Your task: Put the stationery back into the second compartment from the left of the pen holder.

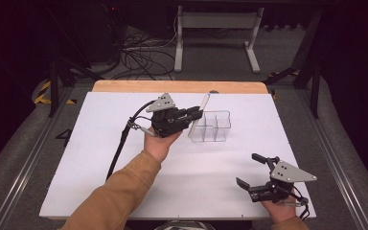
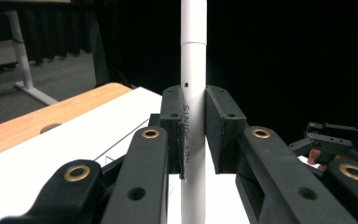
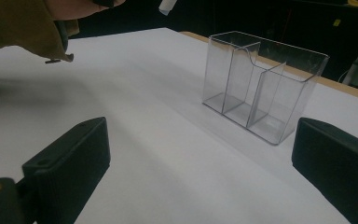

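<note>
A clear organiser (image 1: 211, 126) with three compartments stands on the worktop (image 1: 100, 158) a little past centre, nothing in it as far as the right gripper view (image 3: 261, 88) shows. Nothing lies between it and either gripper. The worktop is a white sheet with a wooden edge (image 1: 179, 86) at the far side. Beyond it the room is dark, with grey floor, a tangle of cables (image 1: 141, 55) and the white legs of a stand (image 1: 215, 36).

The left gripper (image 1: 195, 114) hovers just left of the organiser, its fingers closed tight on a white pen (image 1: 199, 114). In the left gripper view the pen (image 2: 193, 70) stands upright between the pads, sticking out above and below them, with small print along its barrel. From the high view its lower end hangs at the organiser's left compartment; whether it touches the wall I cannot tell.

The right gripper (image 1: 250, 170) rests near the front right corner, well apart from the organiser, its fingers (image 3: 70, 154) spread wide and holding nothing.
</note>
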A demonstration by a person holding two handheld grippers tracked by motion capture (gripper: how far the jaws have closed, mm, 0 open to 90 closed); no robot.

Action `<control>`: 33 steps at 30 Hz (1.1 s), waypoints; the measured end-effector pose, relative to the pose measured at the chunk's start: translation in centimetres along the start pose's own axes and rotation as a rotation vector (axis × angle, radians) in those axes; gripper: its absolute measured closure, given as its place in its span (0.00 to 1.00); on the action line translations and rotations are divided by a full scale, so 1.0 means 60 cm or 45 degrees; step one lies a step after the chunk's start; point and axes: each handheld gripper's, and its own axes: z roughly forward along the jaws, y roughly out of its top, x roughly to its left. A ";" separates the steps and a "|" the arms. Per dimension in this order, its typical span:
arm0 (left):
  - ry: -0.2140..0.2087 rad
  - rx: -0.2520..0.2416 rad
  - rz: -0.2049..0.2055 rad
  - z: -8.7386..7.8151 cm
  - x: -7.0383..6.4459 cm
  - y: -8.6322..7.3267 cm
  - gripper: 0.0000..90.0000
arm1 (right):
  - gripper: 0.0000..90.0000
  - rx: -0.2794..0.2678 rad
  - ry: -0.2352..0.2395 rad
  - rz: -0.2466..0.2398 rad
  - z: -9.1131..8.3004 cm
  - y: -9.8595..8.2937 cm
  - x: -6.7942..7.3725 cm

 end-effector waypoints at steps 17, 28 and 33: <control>-0.001 0.009 0.007 0.060 0.004 0.025 0.87 | 0.05 -0.004 0.005 0.002 -0.002 0.000 -0.001; 0.009 0.018 -0.001 0.087 0.011 0.030 0.87 | 0.05 -0.011 0.002 0.002 -0.004 0.000 -0.002; 0.008 0.010 -0.004 0.102 0.013 0.028 0.87 | 0.05 -0.008 0.005 0.004 -0.003 -0.001 -0.002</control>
